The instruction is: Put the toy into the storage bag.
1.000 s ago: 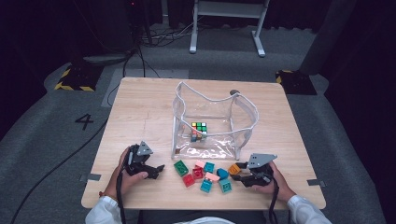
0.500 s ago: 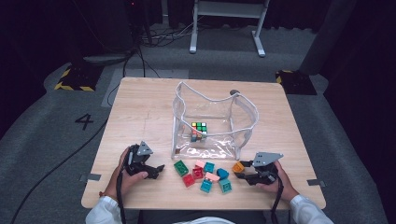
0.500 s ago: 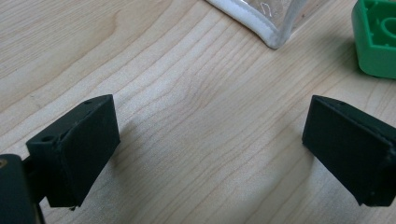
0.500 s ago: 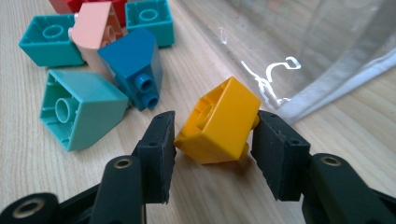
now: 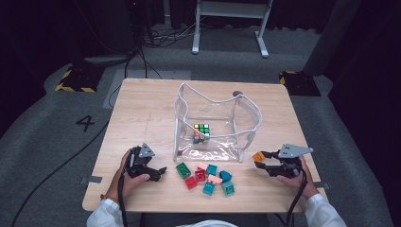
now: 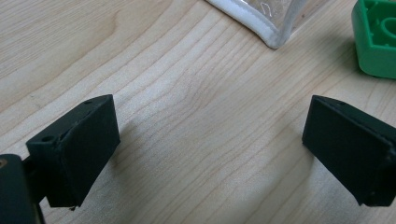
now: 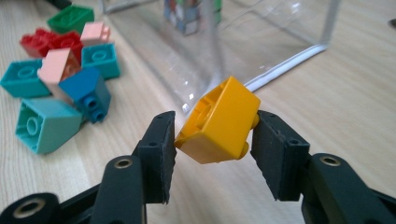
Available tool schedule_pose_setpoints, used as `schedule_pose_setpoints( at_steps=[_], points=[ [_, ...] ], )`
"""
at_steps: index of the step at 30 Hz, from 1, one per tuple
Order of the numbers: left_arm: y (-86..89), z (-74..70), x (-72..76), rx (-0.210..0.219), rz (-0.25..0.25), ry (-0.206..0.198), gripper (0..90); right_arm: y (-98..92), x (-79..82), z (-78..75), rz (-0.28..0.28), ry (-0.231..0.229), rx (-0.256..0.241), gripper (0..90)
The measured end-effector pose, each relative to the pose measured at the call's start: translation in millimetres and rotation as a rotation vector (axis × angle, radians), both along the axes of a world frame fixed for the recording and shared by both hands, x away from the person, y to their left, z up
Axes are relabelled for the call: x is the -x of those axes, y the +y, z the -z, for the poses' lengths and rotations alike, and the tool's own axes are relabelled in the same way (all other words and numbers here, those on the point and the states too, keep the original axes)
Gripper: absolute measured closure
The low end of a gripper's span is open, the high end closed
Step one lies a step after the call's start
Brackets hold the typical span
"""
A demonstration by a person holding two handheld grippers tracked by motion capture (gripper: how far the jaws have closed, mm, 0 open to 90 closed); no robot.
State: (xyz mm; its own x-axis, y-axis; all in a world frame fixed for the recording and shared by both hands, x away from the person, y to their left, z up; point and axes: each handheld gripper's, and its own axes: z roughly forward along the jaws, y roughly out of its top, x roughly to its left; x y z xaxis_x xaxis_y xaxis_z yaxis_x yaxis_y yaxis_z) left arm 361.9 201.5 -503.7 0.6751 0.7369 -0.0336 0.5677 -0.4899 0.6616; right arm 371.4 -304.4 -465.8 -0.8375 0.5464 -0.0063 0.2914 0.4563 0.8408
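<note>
A yellow-orange brick (image 7: 219, 122) hangs tilted above the wood with my right gripper (image 7: 212, 140) shut on it. In the high view this brick (image 5: 258, 156) and the right gripper (image 5: 260, 161) are off the right corner of a clear plastic bag (image 5: 213, 113). A colour cube (image 5: 202, 132) lies inside the bag. Several loose bricks (image 5: 208, 178) in green, red, pink, teal and blue lie in front of the bag. My left gripper (image 5: 160, 172) rests at the pile's left. It (image 6: 210, 154) stands open over bare wood, and a green brick (image 6: 376, 39) lies beyond its right jaw.
The wooden table (image 5: 142, 113) has bare room to the left of and behind the bag. The bag's white-trimmed corner (image 6: 268, 35) lies just ahead of the left gripper. The right gripper view has the brick pile (image 7: 60, 88) at the left and the bag's wall (image 7: 261, 32) straight ahead.
My right gripper has carried the yellow-orange brick up and to the right, away from the pile. The left gripper has stayed put and open.
</note>
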Motion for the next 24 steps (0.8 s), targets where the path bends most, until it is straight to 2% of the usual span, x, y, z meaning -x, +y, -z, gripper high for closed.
schedule_pose_setpoints(
  at_steps=[4, 10, 14, 20, 21, 22, 24],
  points=[
    [-0.1, 0.0, 0.1, 0.000, -0.002, 0.000, 4.0, -13.3, -8.2, -14.0, 0.032, -0.015, -0.037, 50.9],
    [0.0, 0.0, 0.1, -0.001, -0.002, -0.002, 4.0, -27.5, -22.7, -41.5, 0.080, -0.076, -0.034, 51.0],
    [0.0, -0.1, 0.1, -0.001, -0.003, -0.001, 4.0, -35.9, -32.6, -60.6, 0.101, -0.095, -0.066, 51.1],
    [-0.1, 0.0, 0.1, 0.001, -0.002, 0.000, 4.0, -42.2, -44.8, -86.7, 0.126, -0.130, -0.067, 51.1],
    [0.0, 0.0, 0.0, 0.000, -0.002, -0.001, 4.0, -42.1, -47.0, -96.9, 0.130, -0.151, -0.052, 51.1],
    [0.0, -0.1, 0.0, -0.001, -0.003, -0.001, 4.0, -42.1, -47.0, -96.9, 0.130, -0.151, -0.052, 51.1],
    [0.0, -0.1, 0.0, -0.001, -0.003, -0.001, 4.0, -41.6, -48.9, -107.2, 0.128, -0.155, -0.060, 51.1]
  ],
)
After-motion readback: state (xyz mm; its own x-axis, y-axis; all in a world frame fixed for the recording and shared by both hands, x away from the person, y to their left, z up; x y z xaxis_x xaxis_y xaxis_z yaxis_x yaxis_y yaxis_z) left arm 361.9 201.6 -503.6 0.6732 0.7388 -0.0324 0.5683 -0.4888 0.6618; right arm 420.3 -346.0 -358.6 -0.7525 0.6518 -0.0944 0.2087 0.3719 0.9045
